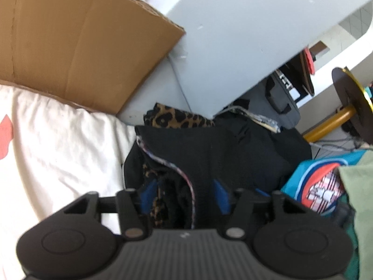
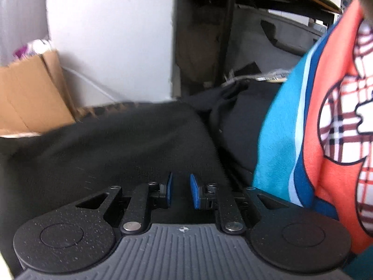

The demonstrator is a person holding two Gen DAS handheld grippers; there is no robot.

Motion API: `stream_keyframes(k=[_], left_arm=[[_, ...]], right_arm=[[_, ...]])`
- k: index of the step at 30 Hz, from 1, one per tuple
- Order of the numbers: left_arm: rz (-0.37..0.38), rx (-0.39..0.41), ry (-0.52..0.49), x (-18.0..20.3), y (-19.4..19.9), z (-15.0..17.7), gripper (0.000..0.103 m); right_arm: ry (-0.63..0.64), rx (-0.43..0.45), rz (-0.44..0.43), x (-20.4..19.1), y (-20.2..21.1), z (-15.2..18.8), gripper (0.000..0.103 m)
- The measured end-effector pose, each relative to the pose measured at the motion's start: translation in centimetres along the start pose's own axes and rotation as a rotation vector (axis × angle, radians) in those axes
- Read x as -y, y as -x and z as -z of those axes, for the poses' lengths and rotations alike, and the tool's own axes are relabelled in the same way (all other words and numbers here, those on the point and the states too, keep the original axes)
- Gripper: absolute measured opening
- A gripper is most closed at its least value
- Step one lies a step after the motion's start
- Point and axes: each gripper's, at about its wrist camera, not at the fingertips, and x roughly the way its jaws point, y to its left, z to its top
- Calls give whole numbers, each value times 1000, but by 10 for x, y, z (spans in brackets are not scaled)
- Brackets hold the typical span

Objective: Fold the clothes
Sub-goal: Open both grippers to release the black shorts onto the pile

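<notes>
A pile of dark clothes (image 1: 221,149) lies at the edge of a white bed sheet (image 1: 58,144), with a leopard-print piece (image 1: 177,116) behind it. My left gripper (image 1: 184,193) is open, its blue pads (image 1: 146,196) spread over the black garment and a leopard lining. A turquoise and orange printed shirt (image 1: 317,186) lies to the right. In the right wrist view my right gripper (image 2: 181,190) hovers just over a black garment (image 2: 112,154), its blue pads (image 2: 194,191) a narrow gap apart with nothing between them. The printed shirt (image 2: 321,121) rises at its right.
A brown cardboard box (image 1: 77,44) stands at the back left beside a white panel (image 1: 244,35). A grey bin (image 1: 282,93) and a yellow-legged stool (image 1: 335,119) sit at the back right. A green cloth (image 1: 359,198) hangs at the right edge.
</notes>
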Motion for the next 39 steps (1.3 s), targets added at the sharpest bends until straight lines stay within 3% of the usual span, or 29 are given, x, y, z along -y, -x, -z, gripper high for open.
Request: stream_keyframes(k=[5,13,14,16,18,21,24,27,34,39], left_arm=[[35,-12,29,-7,-15,-7,71],[45,-8,31,-21,-41,-12,70],[53,-9,23,-21,-44,-14,69],[68,-11,7,-21,-49,-16,54],[68,-14,-5,-21,-54,-19,47],[61,-5,-19,-21,-58,-26,23],[48,21,-19,-23,-56,-36,6],[22,55,-15,-26,-52,-48,5],[-122,155,-33,-27,-29,-67,7],[-92,119,-93,-15,-12,-63,7]], right_arm=[[-45,39,-89,-15,21,-2,35],[-66,29,-223,-64,35,7,35],[-62,22,-236,-71,34,9,35],[-59,10,-243,-82,28,15,36],[-62,14,-232,-90,22,18,36],[-99,4,-226,-94,12,20,36],[-98,5,-211,-102,6,22,36],[-84,3,-196,-106,0,23,36],[-25,0,-145,-119,-6,21,36],[-31,0,-146,-117,-4,18,36]])
